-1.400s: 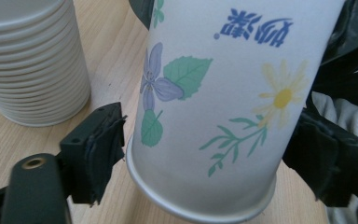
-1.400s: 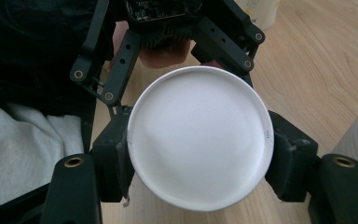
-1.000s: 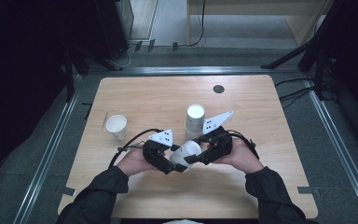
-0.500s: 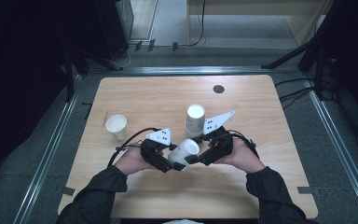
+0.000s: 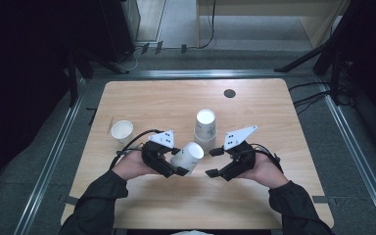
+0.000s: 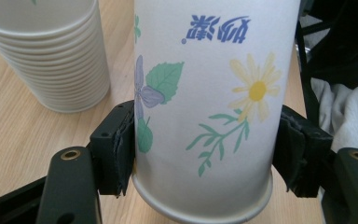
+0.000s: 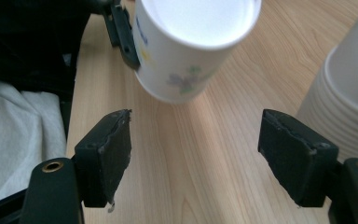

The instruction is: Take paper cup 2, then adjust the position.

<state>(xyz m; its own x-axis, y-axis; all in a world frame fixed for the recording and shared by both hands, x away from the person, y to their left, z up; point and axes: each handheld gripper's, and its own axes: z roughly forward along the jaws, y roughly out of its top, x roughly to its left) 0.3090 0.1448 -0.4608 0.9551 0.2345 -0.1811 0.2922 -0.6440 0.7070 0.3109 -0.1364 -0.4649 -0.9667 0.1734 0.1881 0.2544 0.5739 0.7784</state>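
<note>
Paper cup [image 5: 188, 155] with the flower print sits clamped in my left tongs [image 5: 172, 164], near the middle of the table [image 5: 152, 103], tipped on its side so its white bottom faces my right tongs [image 5: 214, 161]. In the left gripper view the two black pads press its wall from both sides, close to the rim [image 6: 200, 210], so the hold looks firm but low on the cup. My right tongs have just been opening and now stand fairly wide with nothing between them; in the right gripper view the cup [image 7: 193, 46] hangs a little beyond the pads, with only bare table wood between them.

As I read it, the cup has come off the stack of cups [image 5: 205, 128] just beyond my hands and now has to be turned and stood up, perhaps near the single cup [image 5: 122, 131] at the far left. To do that well I should keep the left squeeze gentle, since thin paper near the rim buckles easily. I should roll the wrist slowly until the bottom faces down, then lower it flat before letting go. My right tongs should stay clear of the stack, which is close to the right pad [image 7: 298, 156], so nothing gets knocked.
</note>
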